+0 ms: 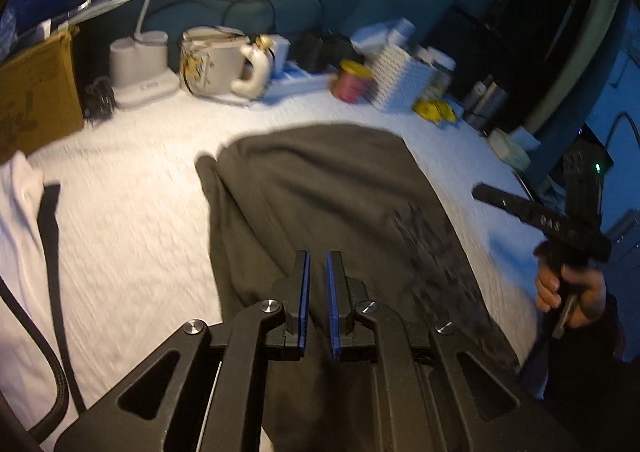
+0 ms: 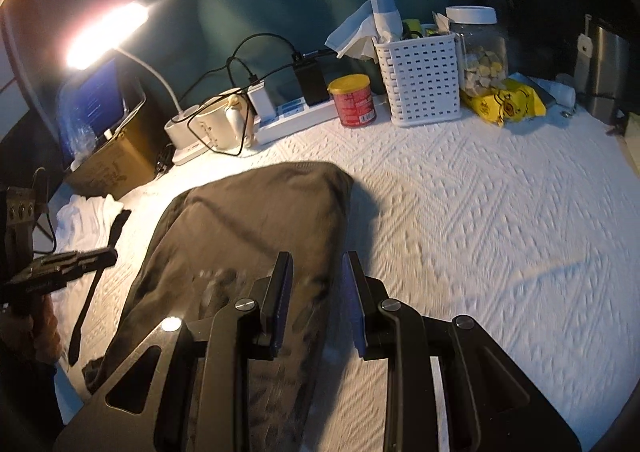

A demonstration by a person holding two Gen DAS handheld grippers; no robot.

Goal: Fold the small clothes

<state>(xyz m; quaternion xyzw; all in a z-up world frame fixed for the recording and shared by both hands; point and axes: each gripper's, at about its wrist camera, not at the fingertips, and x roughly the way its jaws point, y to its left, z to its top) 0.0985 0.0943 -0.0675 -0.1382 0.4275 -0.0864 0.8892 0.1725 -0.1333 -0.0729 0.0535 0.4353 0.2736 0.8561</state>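
Note:
A dark olive garment (image 1: 320, 204) lies folded lengthwise on the white textured cloth; it also shows in the right wrist view (image 2: 248, 224). My left gripper (image 1: 317, 258) hovers over the garment's near part, its jaws a narrow gap apart and empty. My right gripper (image 2: 316, 258) is open and empty above the garment's right edge. The right gripper also shows at the right of the left wrist view (image 1: 480, 190), and the left one at the left of the right wrist view (image 2: 114, 254).
A white garment with a black strap (image 1: 24, 228) lies at the left. Along the back stand a lamp base (image 1: 140, 64), a kettle (image 1: 216, 60), a power strip (image 2: 296, 116), a red can (image 2: 354, 100), a white basket (image 2: 420, 80), a jar (image 2: 480, 52), a yellow packet (image 2: 504, 100) and a cardboard box (image 1: 36, 96).

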